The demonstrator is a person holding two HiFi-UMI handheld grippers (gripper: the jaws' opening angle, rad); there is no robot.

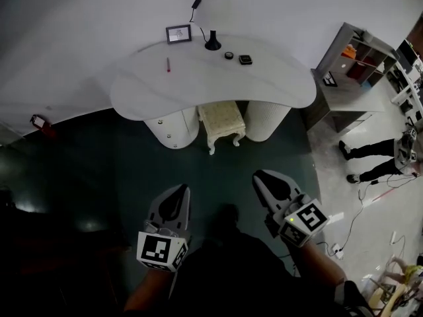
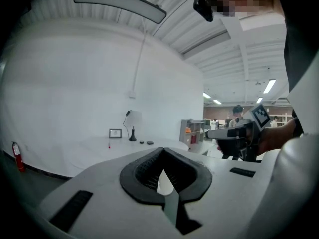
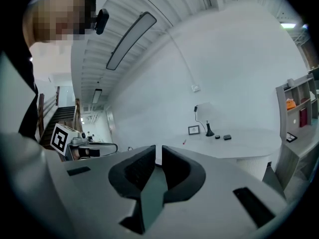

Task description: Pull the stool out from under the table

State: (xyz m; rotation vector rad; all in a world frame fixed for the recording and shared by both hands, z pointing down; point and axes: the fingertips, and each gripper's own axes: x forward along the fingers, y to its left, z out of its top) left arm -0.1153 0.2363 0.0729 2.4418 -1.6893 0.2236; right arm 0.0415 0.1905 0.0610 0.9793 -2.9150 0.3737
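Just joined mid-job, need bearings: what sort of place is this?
Probably a staged room corner in a lab or workshop: curved white table with a stool tucked under, shelf unit beside it, cables across the floor.

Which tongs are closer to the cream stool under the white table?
Right, slightly. The right tongs are short of the cream upholstered stool, off to its right; the left tongs are farther back, to its left. Neither touches it.
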